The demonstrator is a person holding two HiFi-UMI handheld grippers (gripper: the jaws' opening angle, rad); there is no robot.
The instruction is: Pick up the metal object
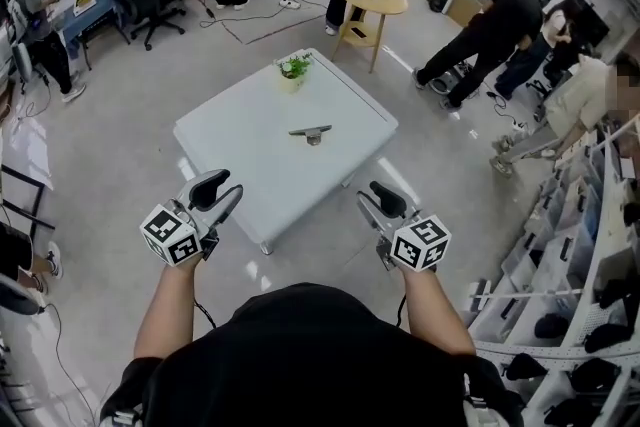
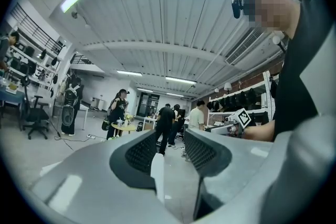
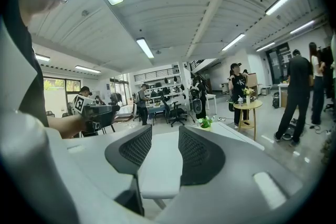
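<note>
A small grey metal object [image 1: 312, 132] lies flat near the middle of the white square table [image 1: 225, 137]. My left gripper [image 1: 221, 191] hangs open off the table's near left corner, with nothing between its fingers. My right gripper [image 1: 379, 201] is open too, off the near right corner, and also holds nothing. Both sit well short of the metal object. In the left gripper view my left gripper [image 2: 170, 152] points across the room, and the other gripper's marker cube [image 2: 242, 117] shows at right. My right gripper [image 3: 159, 148] looks along the table [image 3: 160, 165].
A small potted plant [image 1: 293, 70] stands at the table's far edge. Beyond it is a round wooden side table [image 1: 371, 3] with items on it. Several people stand or bend around the room. Shelving [image 1: 590, 285] runs along the right, desks and chairs at the far left.
</note>
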